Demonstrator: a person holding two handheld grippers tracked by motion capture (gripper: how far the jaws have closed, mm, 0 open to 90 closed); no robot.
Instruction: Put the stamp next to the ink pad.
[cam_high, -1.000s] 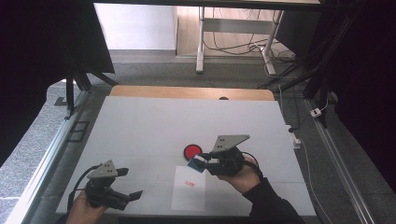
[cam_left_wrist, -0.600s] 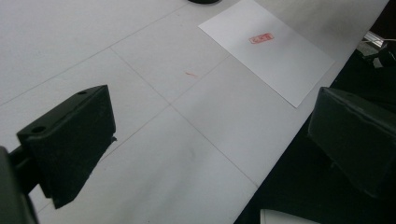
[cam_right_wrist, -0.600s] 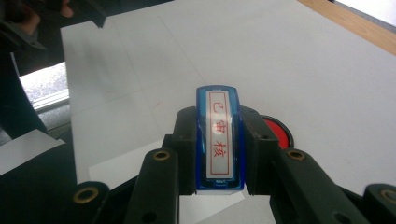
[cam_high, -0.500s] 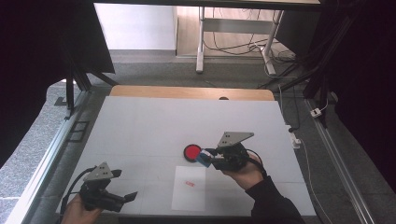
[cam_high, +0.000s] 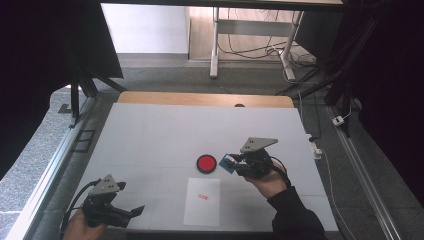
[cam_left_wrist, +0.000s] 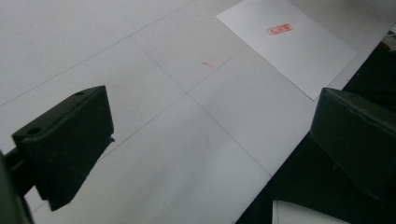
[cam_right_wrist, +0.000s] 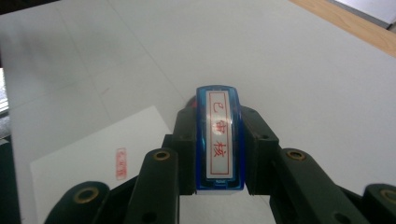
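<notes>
Jaws of the right gripper (cam_high: 234, 163) are clamped on a blue stamp (cam_right_wrist: 219, 140) whose white label bears red characters, held just right of a red ink pad (cam_high: 206, 163) on the white table (cam_high: 165, 130). Below and to the left of that gripper lies a white sheet of paper (cam_high: 202, 201) carrying a small red stamp mark (cam_high: 202, 196). The left gripper (cam_high: 131, 212) sits at the table's near left corner, well apart from the sheet to its right, its jaws spread wide with nothing between them.
</notes>
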